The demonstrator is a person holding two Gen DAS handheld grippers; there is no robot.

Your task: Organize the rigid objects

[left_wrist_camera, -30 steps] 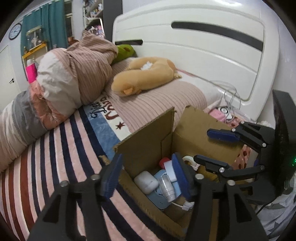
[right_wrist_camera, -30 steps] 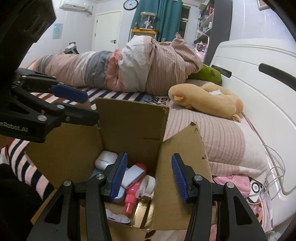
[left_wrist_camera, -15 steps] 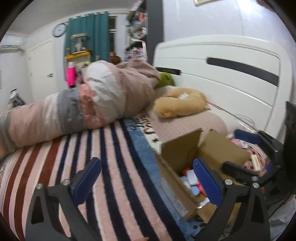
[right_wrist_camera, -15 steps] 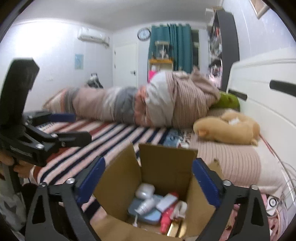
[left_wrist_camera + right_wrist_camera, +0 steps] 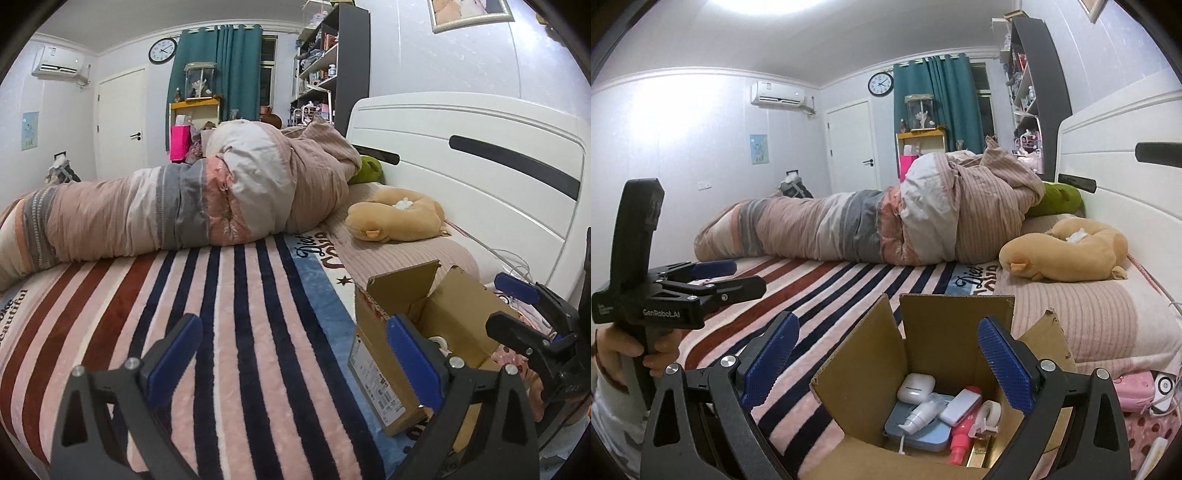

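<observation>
An open cardboard box (image 5: pixel 938 332) sits on the striped bed and holds several small items: a white earbud case (image 5: pixel 916 382), a blue flat case (image 5: pixel 923 432), a pink bottle (image 5: pixel 958 441), a tape roll (image 5: pixel 990 410). My right gripper (image 5: pixel 886 362) is open and empty, held above the box's near edge. My left gripper (image 5: pixel 293 360) is open and empty over the striped blanket, left of the box (image 5: pixel 391 354). The left gripper also shows in the right wrist view (image 5: pixel 716 277), and the right gripper in the left wrist view (image 5: pixel 513 306).
A rolled duvet (image 5: pixel 184 210) lies across the bed. A tan plush toy (image 5: pixel 395 218) rests by the white headboard (image 5: pixel 480 166). A pink object (image 5: pixel 1134 384) and cables (image 5: pixel 1163 386) lie right of the box.
Both grippers have pulled back and up from the box and opened wide. The left gripper has swung left over the striped blanket.
</observation>
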